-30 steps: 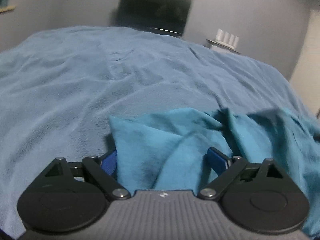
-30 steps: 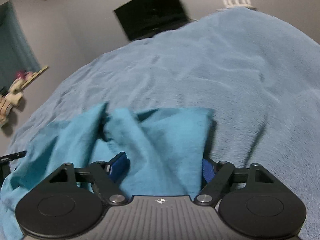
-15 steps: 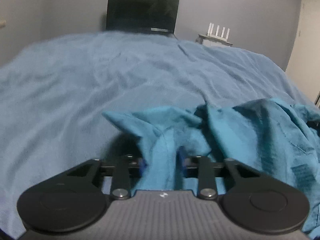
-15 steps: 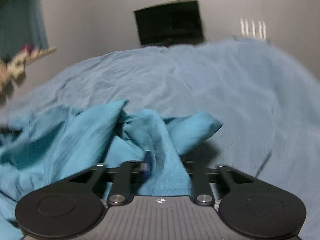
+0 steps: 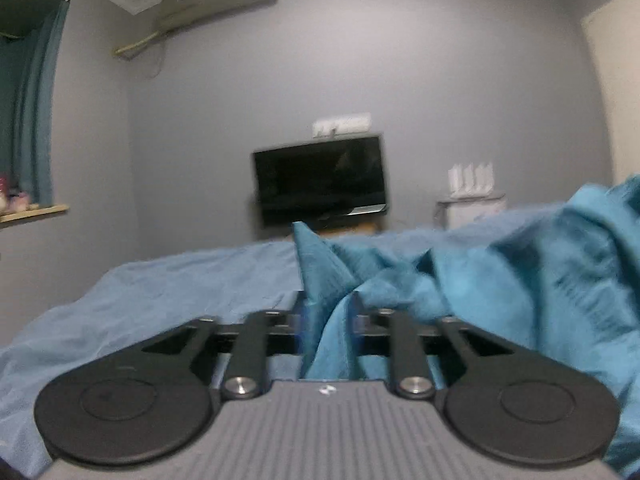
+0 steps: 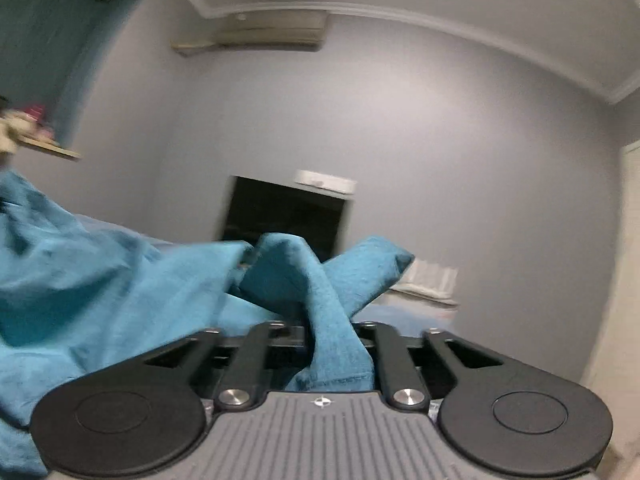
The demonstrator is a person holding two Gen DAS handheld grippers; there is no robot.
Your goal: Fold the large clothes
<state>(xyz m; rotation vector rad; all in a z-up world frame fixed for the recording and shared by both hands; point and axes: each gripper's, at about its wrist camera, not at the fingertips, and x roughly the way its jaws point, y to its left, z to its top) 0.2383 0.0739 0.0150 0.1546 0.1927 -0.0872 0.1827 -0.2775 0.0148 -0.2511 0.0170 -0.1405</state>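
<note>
A large teal garment point(image 5: 520, 280) hangs bunched between my two grippers. My left gripper point(image 5: 328, 320) is shut on one corner of it, and the cloth spreads off to the right. My right gripper point(image 6: 332, 332) is shut on another corner of the teal garment point(image 6: 100, 276), and the cloth spreads off to the left. Both grippers are raised and point level at the far wall. The fingertips are hidden by the cloth.
The bed's light blue blanket point(image 5: 160, 292) lies below and ahead. A black TV point(image 5: 320, 180) stands at the far wall, also in the right wrist view point(image 6: 284, 216). A white router point(image 5: 470, 178) sits right of it. A window shelf point(image 5: 32, 212) is left.
Both grippers went from open around the garment's corners to shut on them, then lifted and tilted up, so the view swung from the bed to the far wall.
</note>
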